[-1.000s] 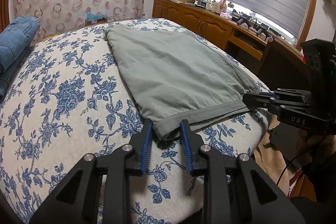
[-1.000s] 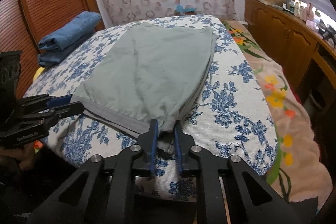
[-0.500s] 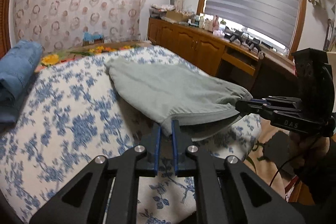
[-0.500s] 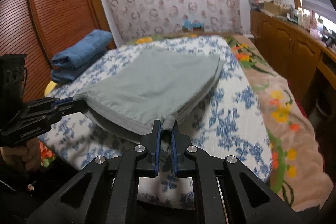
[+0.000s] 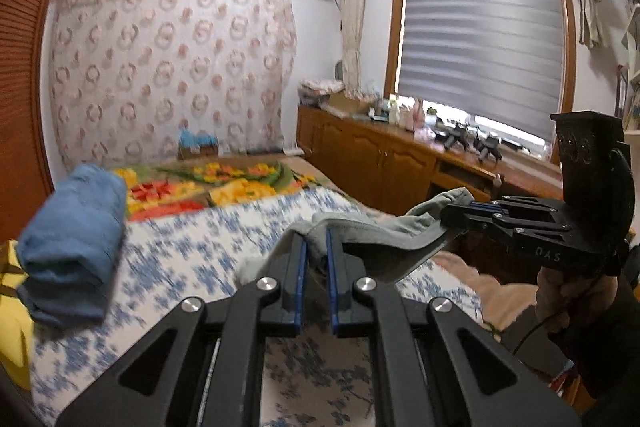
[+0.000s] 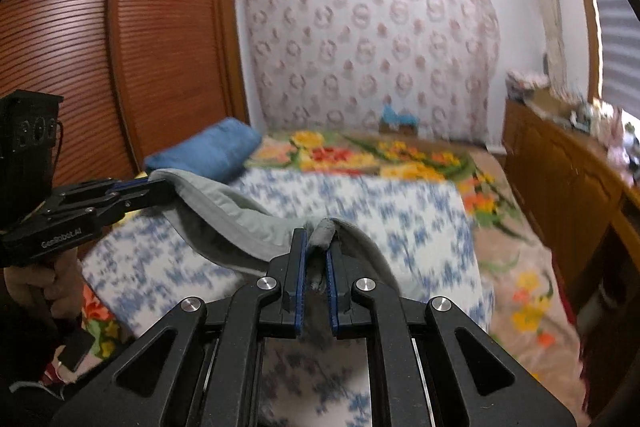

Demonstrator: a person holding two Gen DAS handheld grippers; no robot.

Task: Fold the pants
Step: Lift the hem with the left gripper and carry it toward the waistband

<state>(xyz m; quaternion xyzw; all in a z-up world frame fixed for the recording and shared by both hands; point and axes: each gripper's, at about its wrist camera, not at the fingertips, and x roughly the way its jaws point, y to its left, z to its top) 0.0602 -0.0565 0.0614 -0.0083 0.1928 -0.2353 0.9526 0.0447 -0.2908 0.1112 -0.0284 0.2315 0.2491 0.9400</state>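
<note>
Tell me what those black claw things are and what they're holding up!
They are hand-held grabbers, not a robot: a person squeezes one in each hand, and each carries a camera looking along its jaws. One picture comes from the left gripper, the other from the right gripper; each also shows the other gripper off to the side. Both are shut on the near edge of grey-green pants, holding it above a bed with a blue-flowered sheet. Folded blue jeans lie further back, beside a bright flowery blanket.
</note>
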